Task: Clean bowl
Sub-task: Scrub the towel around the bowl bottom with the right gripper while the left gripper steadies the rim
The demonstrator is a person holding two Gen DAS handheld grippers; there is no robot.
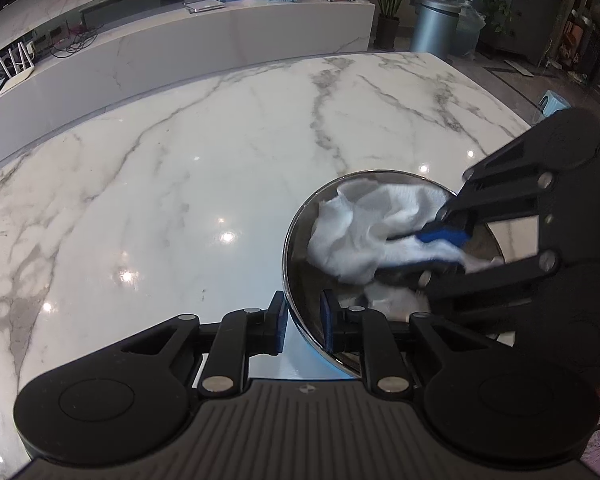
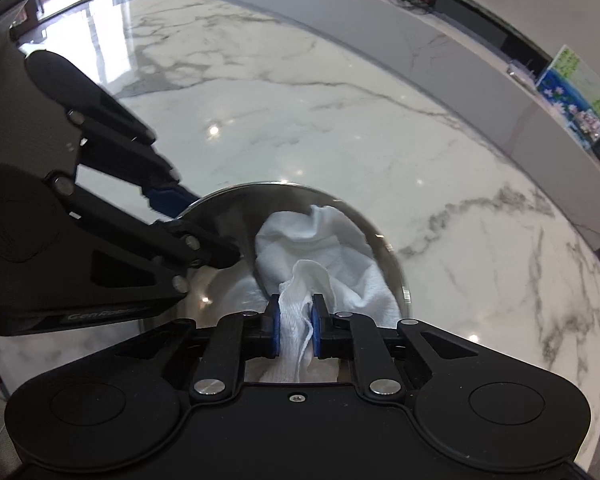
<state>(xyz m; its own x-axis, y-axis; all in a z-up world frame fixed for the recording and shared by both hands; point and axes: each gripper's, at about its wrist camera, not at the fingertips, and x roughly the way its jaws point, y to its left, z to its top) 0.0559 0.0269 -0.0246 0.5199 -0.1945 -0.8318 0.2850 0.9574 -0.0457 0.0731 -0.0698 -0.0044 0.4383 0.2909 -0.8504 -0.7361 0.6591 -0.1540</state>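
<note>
A shiny steel bowl (image 1: 296,236) sits on the white marble table (image 1: 180,184). My left gripper (image 1: 303,326) is shut on the bowl's near rim, one pad outside and one inside. My right gripper (image 2: 295,330) is shut on a white cloth (image 2: 320,248) and presses it inside the bowl (image 2: 220,216). In the left wrist view the cloth (image 1: 364,232) fills the bowl's middle, with the right gripper (image 1: 432,250) reaching in from the right. In the right wrist view the left gripper (image 2: 196,228) clamps the bowl's left rim.
A low marble ledge (image 1: 220,40) runs behind the table with a router, cables and picture cards. A metal bin (image 1: 436,28) and a potted plant (image 1: 388,4) stand at the far right. The table's right edge (image 1: 496,92) is close to the bowl.
</note>
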